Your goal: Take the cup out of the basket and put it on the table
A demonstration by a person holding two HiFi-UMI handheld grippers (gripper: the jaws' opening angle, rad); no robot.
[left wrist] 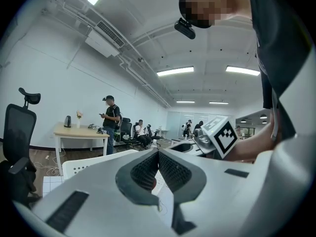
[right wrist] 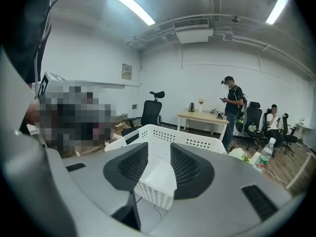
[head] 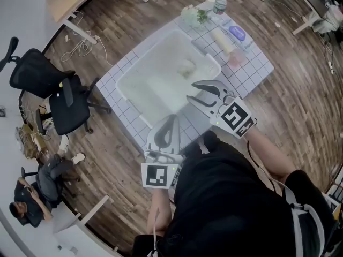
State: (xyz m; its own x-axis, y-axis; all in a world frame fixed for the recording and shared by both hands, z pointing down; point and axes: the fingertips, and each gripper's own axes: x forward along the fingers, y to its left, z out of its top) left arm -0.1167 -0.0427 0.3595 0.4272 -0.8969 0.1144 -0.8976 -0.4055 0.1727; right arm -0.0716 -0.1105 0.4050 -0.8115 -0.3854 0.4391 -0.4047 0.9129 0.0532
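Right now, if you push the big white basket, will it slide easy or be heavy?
Probably light: the basket has thin plastic walls full of holes and looks nearly empty. It would likely slide on the checked tablecloth rather than tip, being wide and low.

An open-plan office or lab: black swivel chairs (head: 64,98) on a wood-plank floor (head: 300,106), a pale desk (left wrist: 81,131) with a kettle (left wrist: 67,121), people (left wrist: 140,129) seated at workstations, strip lights (left wrist: 174,71) and a ceiling air-conditioning unit (right wrist: 193,31) overhead
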